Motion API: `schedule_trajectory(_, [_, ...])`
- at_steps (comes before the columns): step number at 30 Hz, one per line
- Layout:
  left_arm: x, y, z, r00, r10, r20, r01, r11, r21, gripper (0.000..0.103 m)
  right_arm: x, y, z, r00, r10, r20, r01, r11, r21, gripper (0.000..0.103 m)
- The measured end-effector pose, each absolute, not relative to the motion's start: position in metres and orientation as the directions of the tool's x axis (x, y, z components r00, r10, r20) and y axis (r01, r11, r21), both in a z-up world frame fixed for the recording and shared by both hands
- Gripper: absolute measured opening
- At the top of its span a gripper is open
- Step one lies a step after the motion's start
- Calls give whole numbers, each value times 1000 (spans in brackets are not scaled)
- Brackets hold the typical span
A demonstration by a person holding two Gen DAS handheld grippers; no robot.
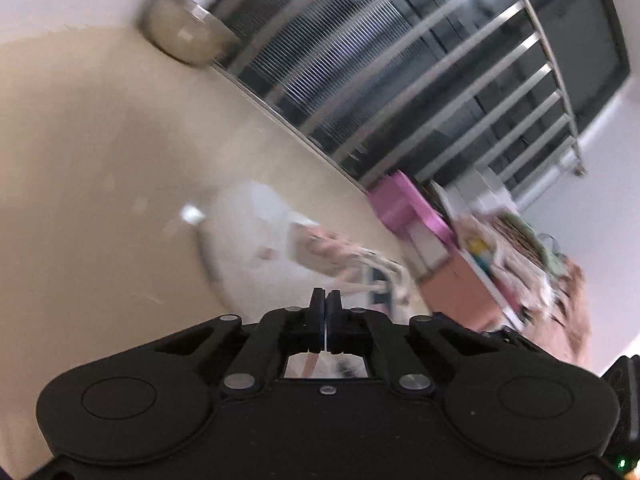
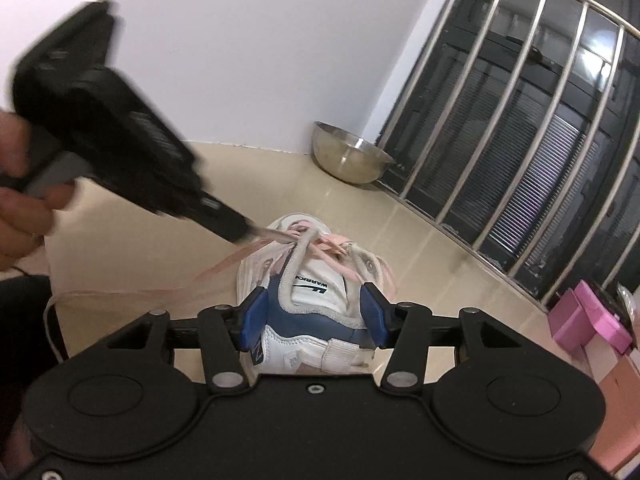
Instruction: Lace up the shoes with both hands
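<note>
A white sneaker (image 2: 316, 280) with a navy collar and pink laces stands on the beige floor, toe pointing away. My right gripper (image 2: 313, 300) has its blue pads (image 2: 253, 316) pressed on both sides of the heel collar. My left gripper (image 2: 236, 234), blurred, reaches in from the upper left to the eyelets near the toe. Its jaws are shut, and a pink lace (image 2: 224, 266) trails from its tip toward the lower left. In the left wrist view the left gripper (image 1: 326, 300) is closed with a thin strip between the fingers, and the sneaker (image 1: 248, 232) is a blur ahead.
A steel bowl (image 2: 352, 156) sits by the white wall beside a barred window (image 2: 520, 120). A pink box (image 2: 588, 316) and a cardboard box of clutter (image 1: 480, 276) stand at the right. A hand (image 2: 16, 192) holds the left gripper.
</note>
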State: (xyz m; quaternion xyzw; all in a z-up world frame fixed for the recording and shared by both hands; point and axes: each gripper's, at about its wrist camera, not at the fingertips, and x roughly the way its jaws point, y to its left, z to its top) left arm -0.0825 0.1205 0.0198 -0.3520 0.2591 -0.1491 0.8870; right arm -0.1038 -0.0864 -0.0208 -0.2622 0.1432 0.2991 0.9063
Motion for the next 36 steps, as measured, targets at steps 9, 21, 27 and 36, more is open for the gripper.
schedule_trajectory(9, [-190, 133, 11, 785, -380, -489, -31, 764, -645, 0, -105, -84, -21, 804, 438, -403, -577, 738, -349, 53])
schedule_trajectory(21, [-164, 97, 28, 783, -234, -576, 22, 936, -351, 41, -106, -84, -23, 817, 433, -381, -560, 754, -343, 54])
schedule_trajectory(27, [-134, 60, 23, 706, -181, -685, 76, 981, -181, 16, -108, -81, -24, 824, 424, -377, -549, 762, -344, 55])
schedule_trajectory(36, [-56, 162, 41, 788, -274, -551, -70, 850, -523, 1, -104, -74, -21, 827, 413, -382, -538, 780, -320, 57])
